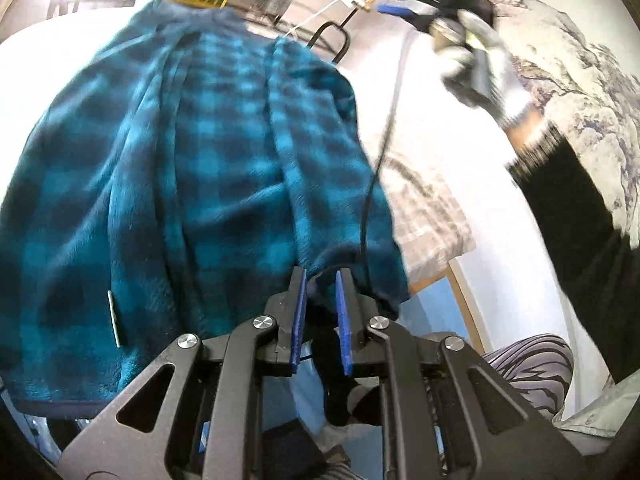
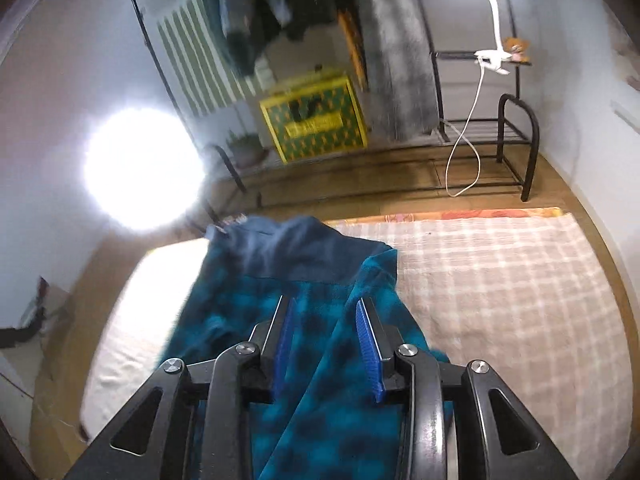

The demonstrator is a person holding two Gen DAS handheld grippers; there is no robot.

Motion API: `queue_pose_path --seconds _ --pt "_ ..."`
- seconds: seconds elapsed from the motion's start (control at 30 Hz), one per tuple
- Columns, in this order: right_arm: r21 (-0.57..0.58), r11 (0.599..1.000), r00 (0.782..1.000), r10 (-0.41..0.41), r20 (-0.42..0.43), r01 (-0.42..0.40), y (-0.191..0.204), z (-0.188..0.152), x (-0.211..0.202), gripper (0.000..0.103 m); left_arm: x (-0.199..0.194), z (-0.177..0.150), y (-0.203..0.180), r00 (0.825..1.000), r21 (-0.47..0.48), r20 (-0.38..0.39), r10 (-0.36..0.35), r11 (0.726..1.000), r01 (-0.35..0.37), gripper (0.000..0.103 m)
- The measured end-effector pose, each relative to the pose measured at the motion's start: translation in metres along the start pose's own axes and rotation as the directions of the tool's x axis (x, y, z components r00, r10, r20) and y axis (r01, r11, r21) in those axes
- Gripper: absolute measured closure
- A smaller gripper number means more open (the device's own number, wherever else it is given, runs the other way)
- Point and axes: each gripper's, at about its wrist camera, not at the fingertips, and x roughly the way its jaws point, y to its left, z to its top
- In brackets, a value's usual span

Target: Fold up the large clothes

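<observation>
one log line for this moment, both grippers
left gripper: shut on fleece hem | right gripper: open over fleece | bed

A soft, fuzzy fleece cloth in teal and dark check is seen in the garment [image 1: 192,168]. The left gripper [image 1: 321,280] is made of matt black plastic with shiny metal screws and ribbed blue pads [image 2: 370,344]. A woven checked cloth covers the bed [image 2: 500,280]. Smooth wood shows on the floor [image 2: 360,184].
</observation>
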Motion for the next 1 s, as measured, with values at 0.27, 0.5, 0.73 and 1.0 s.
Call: queue_pose_path --seconds 0.27,0.5,0.73,1.0 --pt "0.024 0.998 0.993 0.058 0.105 -0.061 0.0 -0.069 -0.163 0.058 0.034 0.019 -0.039 0.999 0.119 -0.045 -0.026 0.992 0.031 0.072" --pt "0.078 0.997 0.994 0.005 0.112 -0.014 -0.026 -0.15 -0.24 0.055 0.09 0.0 -0.039 0.986 0.18 -0.151 0.074 0.983 -0.046 0.072" --pt "0.196 0.981 0.995 -0.02 0.093 0.001 -0.068 -0.206 -0.25 0.049 0.067 -0.023 -0.054 0.984 0.265 -0.064 0.168 0.953 -0.145 0.07" --pt "0.25 0.968 0.993 0.001 0.119 -0.031 -0.087 -0.231 -0.224 0.029 0.088 -0.035 -0.123 0.982 0.426 -0.027 0.188 0.891 -0.159 0.046"
